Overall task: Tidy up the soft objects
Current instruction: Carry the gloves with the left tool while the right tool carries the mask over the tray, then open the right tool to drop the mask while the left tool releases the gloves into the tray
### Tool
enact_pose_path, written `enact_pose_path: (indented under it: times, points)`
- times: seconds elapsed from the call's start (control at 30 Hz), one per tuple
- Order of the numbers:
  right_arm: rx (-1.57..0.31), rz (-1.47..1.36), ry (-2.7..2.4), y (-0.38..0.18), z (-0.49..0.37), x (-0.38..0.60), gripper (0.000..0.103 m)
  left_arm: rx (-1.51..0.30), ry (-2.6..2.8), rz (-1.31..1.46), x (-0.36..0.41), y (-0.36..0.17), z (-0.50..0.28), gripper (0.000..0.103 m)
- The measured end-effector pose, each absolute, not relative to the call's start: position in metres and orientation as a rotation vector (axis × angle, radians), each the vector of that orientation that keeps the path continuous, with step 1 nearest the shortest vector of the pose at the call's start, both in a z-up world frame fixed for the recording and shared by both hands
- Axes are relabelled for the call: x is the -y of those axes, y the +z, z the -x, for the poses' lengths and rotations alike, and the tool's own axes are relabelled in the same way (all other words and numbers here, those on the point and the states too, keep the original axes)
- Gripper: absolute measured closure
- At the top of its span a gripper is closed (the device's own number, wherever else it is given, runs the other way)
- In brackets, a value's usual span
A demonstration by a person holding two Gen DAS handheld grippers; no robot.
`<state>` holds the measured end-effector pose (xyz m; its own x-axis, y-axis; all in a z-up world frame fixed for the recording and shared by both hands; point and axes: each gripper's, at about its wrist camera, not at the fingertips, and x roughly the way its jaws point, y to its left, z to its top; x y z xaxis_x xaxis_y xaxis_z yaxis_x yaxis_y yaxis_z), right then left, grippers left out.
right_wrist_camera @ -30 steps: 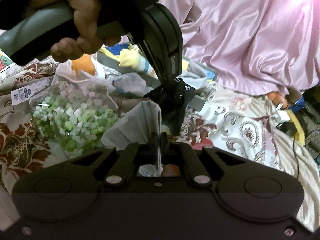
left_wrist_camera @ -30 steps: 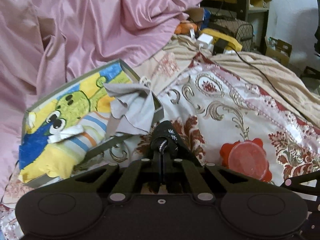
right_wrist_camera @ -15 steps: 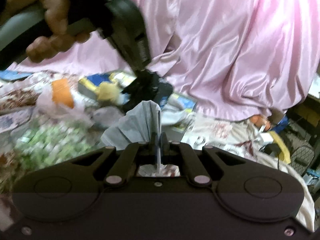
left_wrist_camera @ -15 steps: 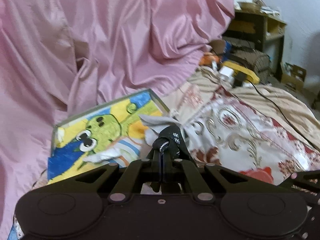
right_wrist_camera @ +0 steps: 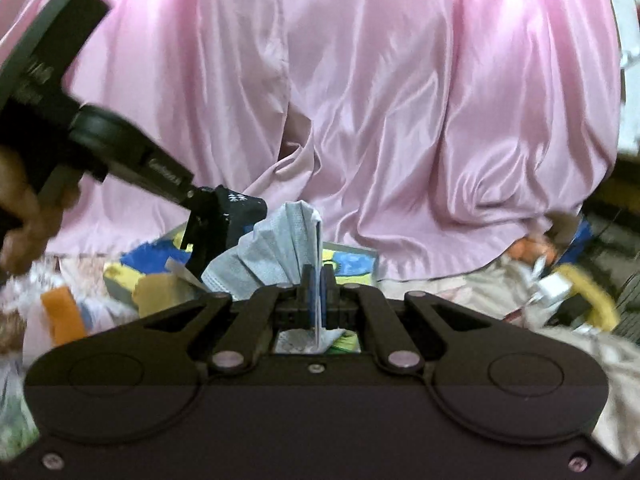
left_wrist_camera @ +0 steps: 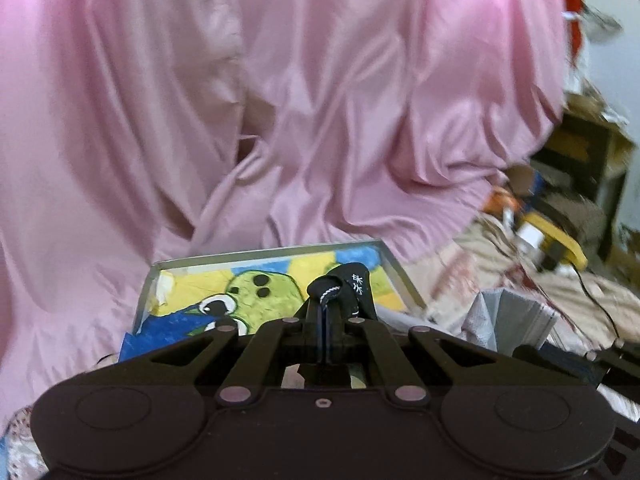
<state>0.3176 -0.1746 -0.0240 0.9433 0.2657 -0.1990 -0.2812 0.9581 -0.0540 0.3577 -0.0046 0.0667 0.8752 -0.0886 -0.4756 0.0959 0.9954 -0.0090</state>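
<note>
My left gripper [left_wrist_camera: 325, 312] is shut on a small black cloth piece [left_wrist_camera: 352, 284] with white lettering and a speckled cord. It hangs over an open box [left_wrist_camera: 392, 260] lined with a green cartoon figure on yellow and blue. My right gripper [right_wrist_camera: 318, 280] is shut on a grey pleated cloth [right_wrist_camera: 280, 244], which stands up out of the jaws. In the right wrist view the left gripper [right_wrist_camera: 200, 208] comes in from the left with the black piece [right_wrist_camera: 240, 210], close beside the grey cloth. The grey cloth [left_wrist_camera: 512, 316] also shows at the right of the left wrist view.
A big pink satin sheet [left_wrist_camera: 280, 100] fills the background behind the box. A person's hand [right_wrist_camera: 20, 216] holds the left tool. A patterned bedspread [left_wrist_camera: 580, 292] lies to the right with a yellow object [left_wrist_camera: 560, 240], a cable and a dark shelf [left_wrist_camera: 580, 152] beyond.
Both grippers have risen and tipped up toward the pink sheet, each still shut on its cloth. The grey cloth has come away from the box's corner, and the bag of green bits has left view.
</note>
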Motion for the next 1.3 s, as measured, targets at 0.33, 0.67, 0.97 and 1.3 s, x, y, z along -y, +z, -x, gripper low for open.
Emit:
enact_pose_path:
  times: [0.33,0.67,0.97,1.3]
  points:
    - [-0.252,-0.045,0.259,-0.05,-0.38,0.158,0.103,-0.487,0.058,0.068,-0.018,0.03,-0.38,0.103]
    - [-0.281,-0.102,0.256,-0.062,-0.423,0.155,0.103,-0.531,0.074,0.08,-0.02,0.008,-0.395,0.103]
    - [-0.313,-0.1,0.242,-0.077,-0.443,0.15,0.103,-0.574,0.093,0.109,-0.025,-0.006,-0.402,0.103]
    - [-0.384,-0.099,0.241,-0.09,-0.45,0.15,0.101,-0.604,0.079,0.113,-0.023,-0.004,-0.401,0.101]
